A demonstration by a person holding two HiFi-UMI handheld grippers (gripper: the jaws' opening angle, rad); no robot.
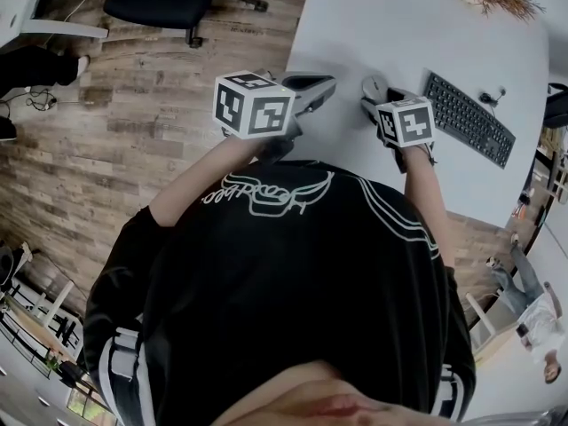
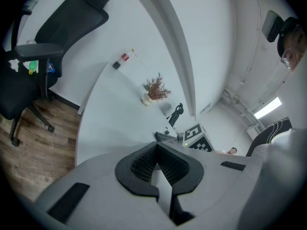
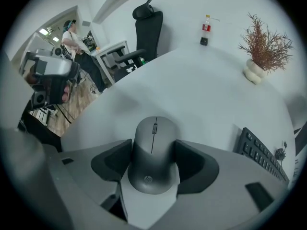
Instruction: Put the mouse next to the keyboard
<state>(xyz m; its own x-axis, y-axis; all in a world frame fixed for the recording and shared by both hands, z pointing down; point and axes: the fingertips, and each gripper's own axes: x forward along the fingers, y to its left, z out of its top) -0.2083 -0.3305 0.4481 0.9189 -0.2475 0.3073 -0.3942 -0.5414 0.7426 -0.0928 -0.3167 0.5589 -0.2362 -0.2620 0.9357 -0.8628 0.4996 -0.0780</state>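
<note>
**Head view.** My right gripper point(image 1: 377, 98) has its fingers around the mouse point(image 1: 374, 87). The mouse is over the white worktop point(image 1: 399, 25), left of the keyboard point(image 1: 469, 118), near it but clearly apart from it. My left gripper point(image 1: 318, 89) hangs farther left of the keyboard, beyond the mouse, and carries nothing. My torso fills the lower part of the picture. The marker cube point(image 1: 406, 121) covers most of the right gripper, so the grip cannot be read from here.

**Left gripper view.** The fingers point(image 2: 139, 166) are pressed together with nothing between them. The keyboard point(image 2: 164, 137) shows only as a small dark sliver beyond them. The mouse is not visible.

**Right gripper view.** The two fingers point(image 3: 111, 161) pinch the mouse point(image 3: 152, 152) by its flanks, with its scroll wheel point(image 3: 154, 127) pointing away from me. The keyboard point(image 3: 263, 156) lies to the right, and the picture's edge cuts off its far end. I cannot tell whether the mouse is lifted or resting on the worktop.

**Step in hand.** I judge that the grasp is made and the carry has not been completed. The next move calls for a short travel rightward to the keyboard's nearest end. I should then set the mouse down just beside the keyboard without nudging it, and only then spread the fingers.
</note>
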